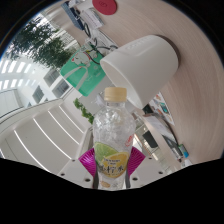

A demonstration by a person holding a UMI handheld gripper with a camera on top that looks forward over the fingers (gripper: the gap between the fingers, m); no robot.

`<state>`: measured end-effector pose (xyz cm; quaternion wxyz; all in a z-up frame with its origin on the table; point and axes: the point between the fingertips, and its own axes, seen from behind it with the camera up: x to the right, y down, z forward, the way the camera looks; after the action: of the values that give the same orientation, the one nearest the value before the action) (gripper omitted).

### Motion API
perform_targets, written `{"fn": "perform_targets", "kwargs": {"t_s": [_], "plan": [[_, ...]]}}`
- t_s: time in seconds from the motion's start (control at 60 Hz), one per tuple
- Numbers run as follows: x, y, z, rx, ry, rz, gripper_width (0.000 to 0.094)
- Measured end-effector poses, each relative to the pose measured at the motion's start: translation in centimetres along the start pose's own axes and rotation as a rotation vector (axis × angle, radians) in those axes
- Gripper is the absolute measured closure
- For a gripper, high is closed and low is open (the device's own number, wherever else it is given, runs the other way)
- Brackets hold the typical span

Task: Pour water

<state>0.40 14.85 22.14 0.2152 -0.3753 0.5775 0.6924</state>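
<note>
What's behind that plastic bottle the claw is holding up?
A tilted white paper cup sits just beyond the bottle's cap, with windows farther back. The bottle hides whatever lies directly behind it; the cup's inside isn't visible.

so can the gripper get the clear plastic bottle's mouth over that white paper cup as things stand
Probably yes. The gripper looks shut on the clear plastic bottle with a yellow cap, and the white paper cup sits just beyond it with nothing between. But the cap is still on, so no water would come out yet.

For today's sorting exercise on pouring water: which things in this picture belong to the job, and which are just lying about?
Belong to the job:
- water bottle, held between the gripper fingers, tilted toward the cup
- white paper cup, just beyond the bottle's cap

Just lying about:
- green box
- red disc
</note>
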Motion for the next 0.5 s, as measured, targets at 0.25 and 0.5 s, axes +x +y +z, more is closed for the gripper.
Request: {"fn": "perform_targets", "kwargs": {"t_s": [0.25,0.5], "plan": [[-0.7,0.4,0.2,-0.031,-0.005,0.005,0.0578],[-9.9,4.4,-2.7,-0.187,-0.009,-0.912,0.0576]]}}
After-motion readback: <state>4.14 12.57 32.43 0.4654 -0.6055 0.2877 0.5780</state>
